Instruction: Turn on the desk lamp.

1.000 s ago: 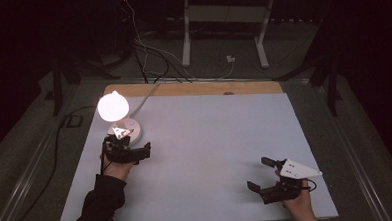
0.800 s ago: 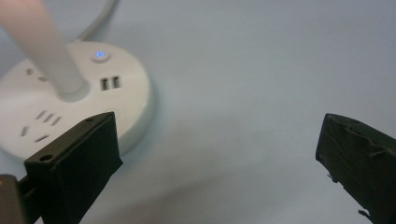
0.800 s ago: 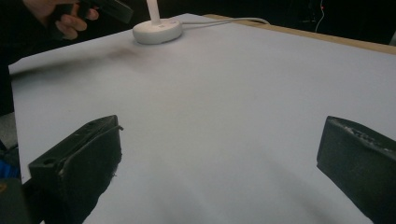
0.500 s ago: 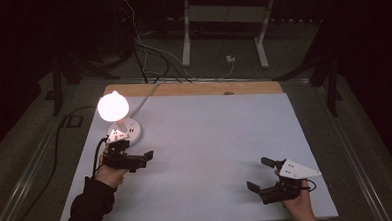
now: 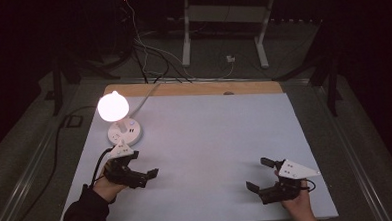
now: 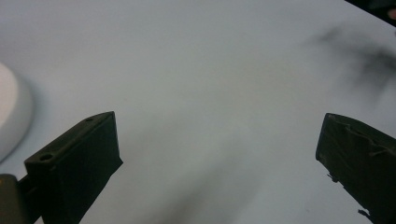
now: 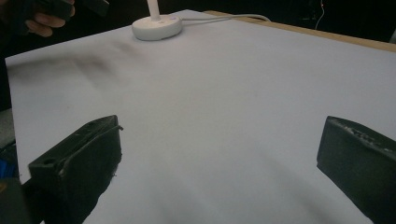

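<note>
White table (image 5: 210, 140): lit lamp (image 5: 119, 124) just beside left tool (image 5: 136, 174); both tools gape, right tool (image 5: 263, 176) well apart.

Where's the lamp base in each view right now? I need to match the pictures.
High view: lamp base at the table's left, under the lit bulb, just beyond the left gripper.
Left gripper view: white curved edge at the far left.
Right gripper view: top, left of centre.
Shared landmark: the white table sheet.
</note>
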{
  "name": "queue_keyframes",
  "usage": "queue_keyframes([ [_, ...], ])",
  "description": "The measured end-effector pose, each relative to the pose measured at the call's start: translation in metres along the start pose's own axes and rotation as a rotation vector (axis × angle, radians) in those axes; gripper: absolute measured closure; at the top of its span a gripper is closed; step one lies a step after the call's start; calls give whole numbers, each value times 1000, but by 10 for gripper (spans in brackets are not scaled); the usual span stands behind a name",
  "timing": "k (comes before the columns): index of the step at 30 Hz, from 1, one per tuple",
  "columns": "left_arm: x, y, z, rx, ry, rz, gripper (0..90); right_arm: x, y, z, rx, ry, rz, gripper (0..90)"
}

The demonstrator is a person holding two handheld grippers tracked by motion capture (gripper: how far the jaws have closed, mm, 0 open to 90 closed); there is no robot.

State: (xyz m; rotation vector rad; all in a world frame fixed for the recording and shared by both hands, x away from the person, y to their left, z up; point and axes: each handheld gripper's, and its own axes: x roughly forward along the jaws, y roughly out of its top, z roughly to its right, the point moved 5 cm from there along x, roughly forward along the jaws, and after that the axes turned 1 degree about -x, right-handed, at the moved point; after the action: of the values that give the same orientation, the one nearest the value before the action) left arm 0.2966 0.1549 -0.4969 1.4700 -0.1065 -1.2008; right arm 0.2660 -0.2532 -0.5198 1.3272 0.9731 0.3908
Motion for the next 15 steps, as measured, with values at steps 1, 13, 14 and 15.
queue_keyframes([
  [1,0,-1,1,13,-10,1,3,0,0,0,-1,0,-1,0],
  [13,1,-26,16,102,-84,-21,3,1,-1,-1,-1,2,-6,0],
  [14,1,-28,16,113,-84,-23,3,1,-1,-1,-1,1,-6,0],
  [15,1,-29,16,120,-87,-18,3,1,-1,-1,0,1,-6,0],
])
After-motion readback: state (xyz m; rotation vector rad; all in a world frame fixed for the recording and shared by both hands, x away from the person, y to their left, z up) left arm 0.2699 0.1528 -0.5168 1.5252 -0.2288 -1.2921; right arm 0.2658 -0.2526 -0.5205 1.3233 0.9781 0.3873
